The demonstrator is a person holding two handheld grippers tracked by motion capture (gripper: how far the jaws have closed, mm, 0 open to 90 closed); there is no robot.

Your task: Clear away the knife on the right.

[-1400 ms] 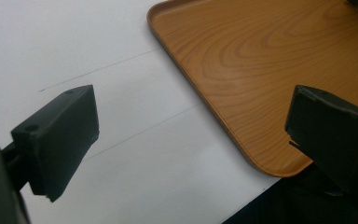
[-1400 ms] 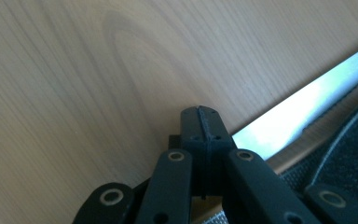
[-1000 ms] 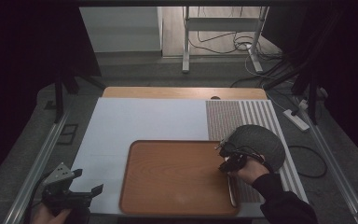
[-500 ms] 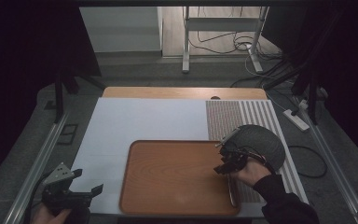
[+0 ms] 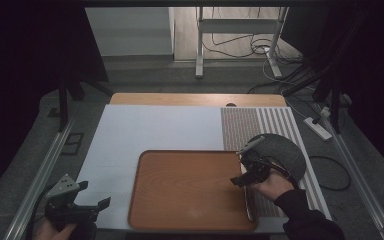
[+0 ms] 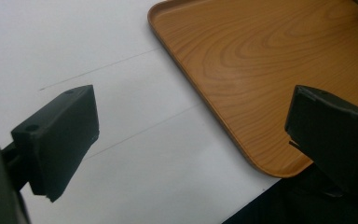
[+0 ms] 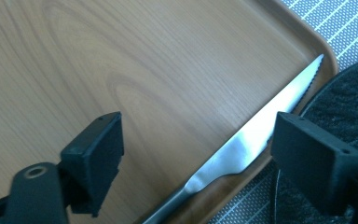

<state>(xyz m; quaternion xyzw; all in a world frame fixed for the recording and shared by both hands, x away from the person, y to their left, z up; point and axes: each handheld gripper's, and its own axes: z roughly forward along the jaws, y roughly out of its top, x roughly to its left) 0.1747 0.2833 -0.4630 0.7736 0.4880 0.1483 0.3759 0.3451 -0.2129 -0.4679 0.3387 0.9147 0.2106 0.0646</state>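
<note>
1. The right gripper [image 7: 196, 154] is hovering over the wooden tray [image 5: 180, 190] at its right edge; its jaws, having just been opening, are standing wide with nothing pinched.
2. The knife [image 7: 256, 140] is lying free along the tray's right rim, blade pointing toward the dark round mat [image 5: 280, 152].
3. The left gripper [image 6: 191, 140] is resting wide open over the white sheet [image 6: 74, 56], near the tray's corner.

right claw [image 7: 193, 154] jaws just opened wide, knife [image 7: 247, 149] released, lying along the tray [image 7: 121, 70] edge
</note>
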